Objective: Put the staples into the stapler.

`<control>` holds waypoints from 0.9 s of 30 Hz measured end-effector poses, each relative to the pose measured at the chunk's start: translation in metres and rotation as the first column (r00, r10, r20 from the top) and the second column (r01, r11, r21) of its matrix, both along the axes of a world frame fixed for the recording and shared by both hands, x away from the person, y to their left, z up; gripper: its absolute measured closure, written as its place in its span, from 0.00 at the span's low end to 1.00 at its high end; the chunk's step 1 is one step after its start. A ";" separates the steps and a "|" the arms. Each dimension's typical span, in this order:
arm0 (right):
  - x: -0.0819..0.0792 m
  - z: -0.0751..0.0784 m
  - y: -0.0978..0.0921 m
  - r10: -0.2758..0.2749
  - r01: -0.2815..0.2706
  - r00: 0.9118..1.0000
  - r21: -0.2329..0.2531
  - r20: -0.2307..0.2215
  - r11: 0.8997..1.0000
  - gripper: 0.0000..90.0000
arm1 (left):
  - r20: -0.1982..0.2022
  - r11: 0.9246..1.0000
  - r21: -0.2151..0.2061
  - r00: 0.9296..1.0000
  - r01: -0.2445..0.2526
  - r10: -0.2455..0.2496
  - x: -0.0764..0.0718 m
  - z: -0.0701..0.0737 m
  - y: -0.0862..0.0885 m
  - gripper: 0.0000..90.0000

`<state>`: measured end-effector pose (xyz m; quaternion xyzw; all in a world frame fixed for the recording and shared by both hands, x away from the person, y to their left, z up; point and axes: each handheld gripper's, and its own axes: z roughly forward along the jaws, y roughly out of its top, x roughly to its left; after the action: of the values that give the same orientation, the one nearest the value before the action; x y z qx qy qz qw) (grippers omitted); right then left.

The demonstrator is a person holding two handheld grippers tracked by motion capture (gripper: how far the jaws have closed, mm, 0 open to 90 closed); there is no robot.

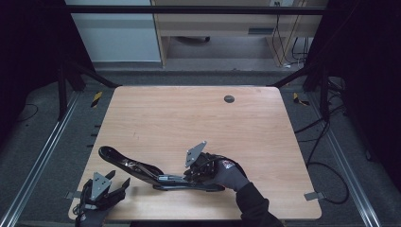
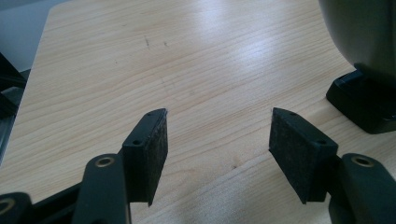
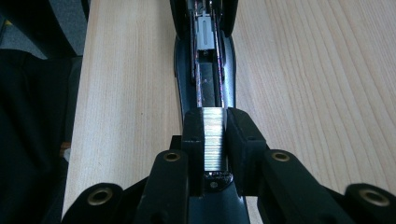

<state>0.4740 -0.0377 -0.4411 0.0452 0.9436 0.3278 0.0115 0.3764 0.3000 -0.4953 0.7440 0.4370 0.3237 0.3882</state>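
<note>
One strip of staples [image 3: 214,137], silvery and ribbed, sits pinched between the right gripper's [image 3: 214,140] jaws, right above the open stapler [image 1: 142,169]; one stapler, black, lid swung back, metal channel bared, lies near the table's [image 1: 198,113] front edge; left gripper [image 2: 218,140] gapes empty just beside it.
</note>
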 end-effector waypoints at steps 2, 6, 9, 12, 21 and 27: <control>-0.001 0.000 0.000 -0.006 0.006 1.000 -0.001 -0.001 1.000 0.86 | 0.001 1.000 0.001 1.000 0.000 0.000 0.000 0.000 0.000 0.41; -0.001 -0.001 0.001 -0.012 0.012 1.000 -0.008 0.003 1.000 0.86 | 0.000 1.000 0.001 1.000 0.000 0.000 0.000 0.000 0.000 0.41; -0.001 -0.001 0.001 -0.013 0.013 1.000 -0.017 -0.002 1.000 0.86 | 0.000 1.000 0.000 1.000 0.000 0.000 0.000 0.000 0.000 0.41; -0.001 -0.002 0.001 -0.015 0.015 1.000 -0.017 -0.004 1.000 0.85 | 0.001 1.000 0.000 1.000 0.000 0.000 0.000 0.000 0.000 0.41; -0.001 0.001 -0.002 -0.037 0.037 0.999 -0.004 0.005 0.999 0.82 | 0.000 1.000 0.001 1.000 0.001 -0.001 0.000 0.000 0.000 0.41; -0.002 0.003 -0.003 -0.057 0.057 0.998 0.016 0.004 0.998 0.83 | 0.000 1.000 0.000 1.000 0.001 -0.001 0.000 0.000 0.000 0.41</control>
<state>0.4723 -0.0409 -0.4377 0.0715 0.9393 0.3350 0.0224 0.3763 0.2997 -0.4953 0.7442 0.4365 0.3238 0.3883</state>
